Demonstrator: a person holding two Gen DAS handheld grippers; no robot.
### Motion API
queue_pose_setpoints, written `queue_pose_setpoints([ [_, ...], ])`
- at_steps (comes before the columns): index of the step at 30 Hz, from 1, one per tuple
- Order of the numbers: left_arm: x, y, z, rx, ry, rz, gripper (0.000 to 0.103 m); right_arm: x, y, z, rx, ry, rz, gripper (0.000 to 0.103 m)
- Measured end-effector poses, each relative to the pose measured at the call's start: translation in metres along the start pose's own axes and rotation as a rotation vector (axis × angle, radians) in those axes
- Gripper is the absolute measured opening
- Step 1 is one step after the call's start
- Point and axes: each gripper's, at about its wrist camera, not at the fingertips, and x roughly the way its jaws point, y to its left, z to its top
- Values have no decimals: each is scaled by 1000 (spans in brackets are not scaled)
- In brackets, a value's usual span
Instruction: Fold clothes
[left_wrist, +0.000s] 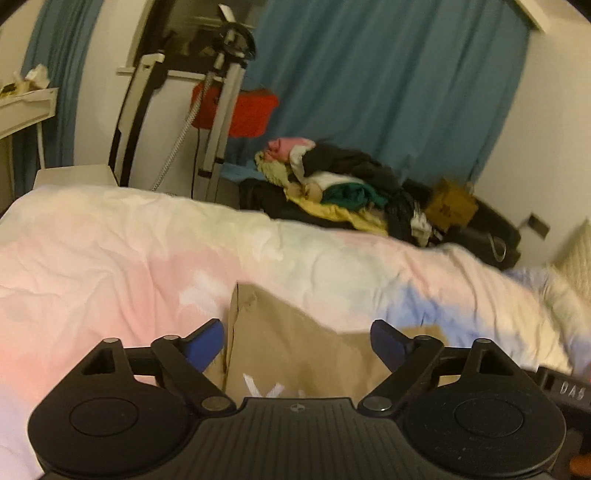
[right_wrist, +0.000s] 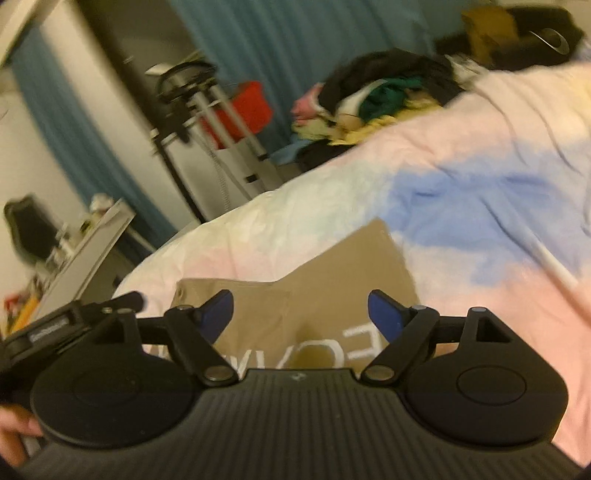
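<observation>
A tan garment (left_wrist: 288, 354) with white lettering lies folded on the pastel pink, white and blue bedspread (left_wrist: 110, 266). My left gripper (left_wrist: 295, 328) hovers low over its near part, with the blue pads (left_wrist: 207, 343) wide apart and nothing pressed between them. In the right wrist view the same tan garment (right_wrist: 332, 266) lies flat with one corner pointing away. My right gripper (right_wrist: 299, 299) is open above it, its blue pads (right_wrist: 384, 314) clear of the cloth. Part of the other gripper (right_wrist: 74, 321) shows at the left edge.
A heap of unfolded clothes (left_wrist: 332, 184) sits past the far edge of the bed, also visible as a pile (right_wrist: 373, 96) from the right wrist. Beyond it are a blue curtain (left_wrist: 388, 92), a garment steamer stand (left_wrist: 225, 92), a red bag (left_wrist: 251, 110) and a cardboard box (left_wrist: 450, 206). A cluttered shelf (right_wrist: 85, 251) stands at the left.
</observation>
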Motion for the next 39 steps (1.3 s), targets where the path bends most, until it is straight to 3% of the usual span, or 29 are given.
queue_pose_setpoints([
  [1,7,-2,-4,17,13,6,88,8,2,1,-38,8,-18,68],
  [5,43,-2,-18,72,68,40,88,47,0,3,-125,44,-58,52],
  [10,73,5,-23,95,106,72,85,95,-23,-1,-139,78,-100,51],
  [13,79,10,-22,89,118,68,84,103,-31,-5,-130,80,-87,51],
  [20,57,6,-26,132,115,68,84,72,-15,1,-104,65,-54,53],
  [28,7,-8,-35,178,80,52,84,11,5,-24,-116,67,-34,53],
  [35,2,-2,-62,129,163,54,85,-5,7,-51,-145,143,-89,53],
  [39,3,14,-61,27,196,32,84,8,5,-64,-167,195,-115,52],
])
